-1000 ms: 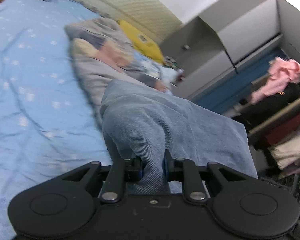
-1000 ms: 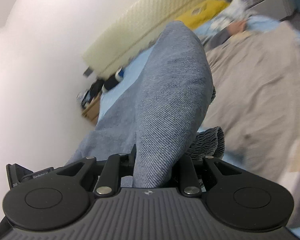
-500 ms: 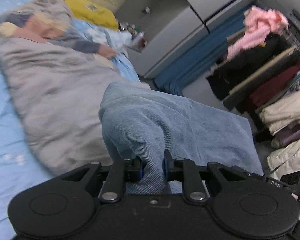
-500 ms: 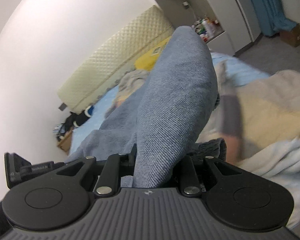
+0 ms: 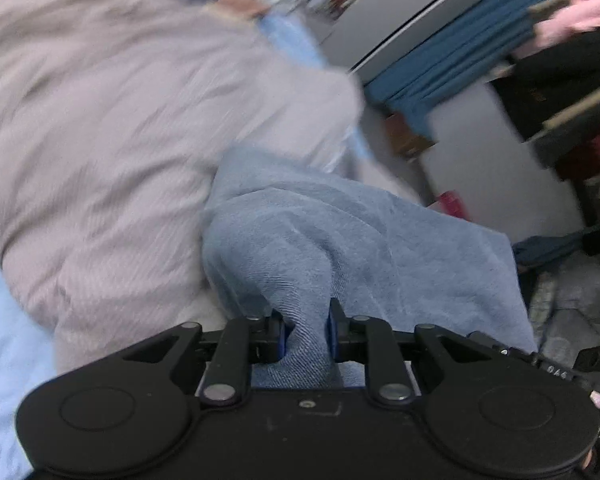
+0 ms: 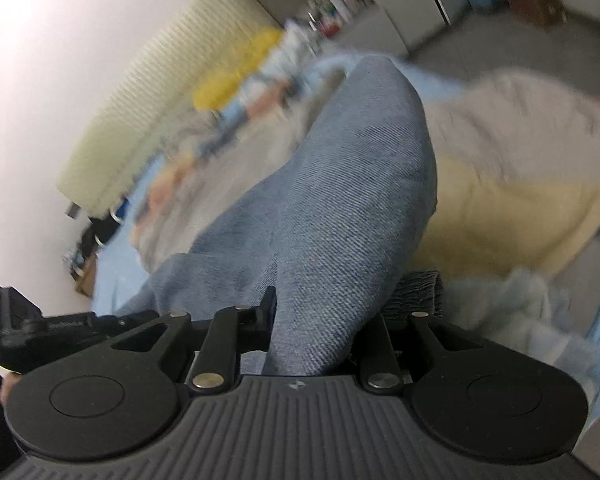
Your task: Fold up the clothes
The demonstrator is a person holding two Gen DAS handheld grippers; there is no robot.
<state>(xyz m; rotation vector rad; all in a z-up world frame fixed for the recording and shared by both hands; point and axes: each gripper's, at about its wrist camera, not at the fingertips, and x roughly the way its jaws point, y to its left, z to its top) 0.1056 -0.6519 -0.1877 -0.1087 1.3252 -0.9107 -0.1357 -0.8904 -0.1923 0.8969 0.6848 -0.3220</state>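
The left gripper [image 5: 307, 334] pinches the blue jeans [image 5: 340, 232]; the right gripper [image 6: 312, 320] also pinches them. The jeans rise toward 12 o'clock, above the grey blanket [image 5: 100, 120].

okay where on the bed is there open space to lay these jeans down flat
Bare light-blue bedsheet shows left of the grey quilt, and again between the quilt and the white wall. The bed's middle is crowded by the quilt; the headboard end is cluttered. Both the left gripper and right gripper hold the jeans.
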